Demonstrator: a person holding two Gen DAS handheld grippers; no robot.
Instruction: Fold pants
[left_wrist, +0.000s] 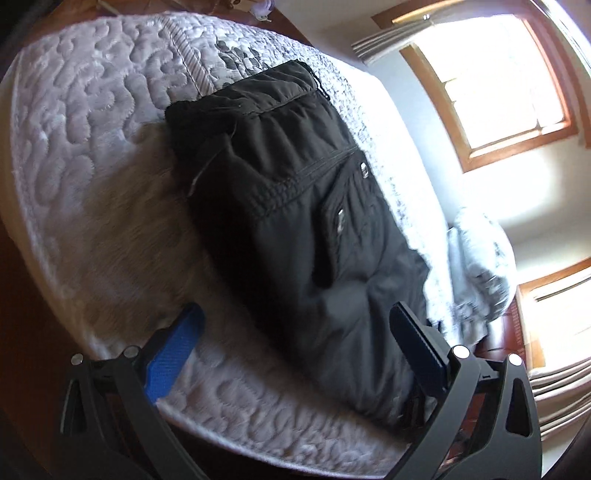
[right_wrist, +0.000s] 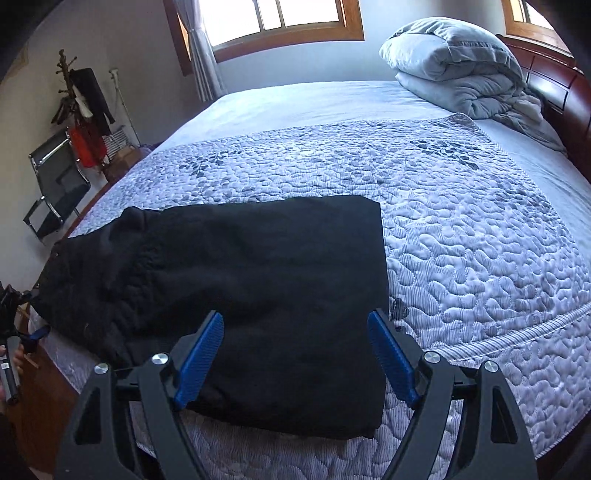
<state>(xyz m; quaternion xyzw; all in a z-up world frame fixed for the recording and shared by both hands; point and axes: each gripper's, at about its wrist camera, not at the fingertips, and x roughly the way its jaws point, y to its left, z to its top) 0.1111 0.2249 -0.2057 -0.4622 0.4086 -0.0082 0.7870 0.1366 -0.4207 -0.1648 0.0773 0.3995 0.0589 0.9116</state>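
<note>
The black pants (left_wrist: 295, 206) lie folded into a compact rectangle on the quilted bedspread (left_wrist: 92, 155). In the left wrist view their pocket zippers face up. My left gripper (left_wrist: 295, 325) is open and empty, hovering over the near end of the pants. In the right wrist view the pants (right_wrist: 258, 288) lie flat near the bed's front edge on the bedspread (right_wrist: 461, 229). My right gripper (right_wrist: 295, 332) is open and empty, its blue pads spread above the near right part of the pants.
A folded grey duvet (right_wrist: 461, 70) sits at the head of the bed by the wooden headboard (right_wrist: 554, 88). A black chair (right_wrist: 55, 192) and a coat rack (right_wrist: 81, 110) stand left of the bed. Windows (right_wrist: 277, 18) are behind.
</note>
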